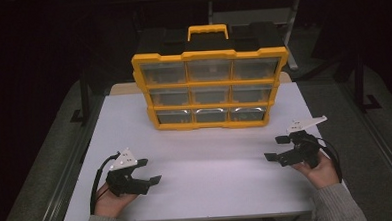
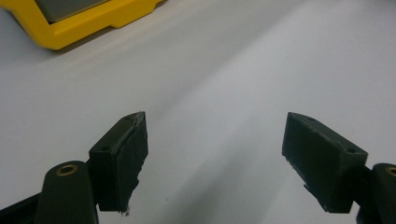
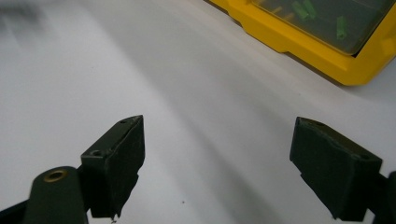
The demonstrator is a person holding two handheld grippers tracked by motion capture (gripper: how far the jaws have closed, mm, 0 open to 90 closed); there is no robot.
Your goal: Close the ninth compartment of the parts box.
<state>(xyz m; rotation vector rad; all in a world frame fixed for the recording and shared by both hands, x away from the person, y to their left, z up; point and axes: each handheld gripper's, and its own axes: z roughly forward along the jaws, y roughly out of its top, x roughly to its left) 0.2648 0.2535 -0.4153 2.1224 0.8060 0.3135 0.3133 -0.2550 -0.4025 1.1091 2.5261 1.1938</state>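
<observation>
The white tabletop (image 1: 207,175) carries everything here, lit brightly against a dark room. At its far middle stands the organizer (image 1: 210,82), a yellow-framed case set upright with a yellow handle on top and a black body behind. Its front faces the person and shows three rows of three clear drawers; the bottom row catches glare. In the left gripper view a yellow corner of the organizer (image 2: 70,21) shows at the upper left, and in the right gripper view its yellow frame (image 3: 299,39) crosses the upper right, with small green pieces (image 3: 322,16) visible through a clear drawer front.

The left gripper (image 1: 150,171) sits at the near left of the tabletop, held in a hand whose grey sleeve enters from the bottom edge. Its fingers (image 2: 121,158) stand wide apart with nothing but bare tabletop between them, pointing right and slightly away from the person.

The right gripper (image 1: 275,148) is at the near right, likewise in a hand, pointing left toward the middle. Its fingers (image 3: 114,163) are also spread wide and hold nothing. Both grippers are well apart from the organizer and from each other.
</observation>
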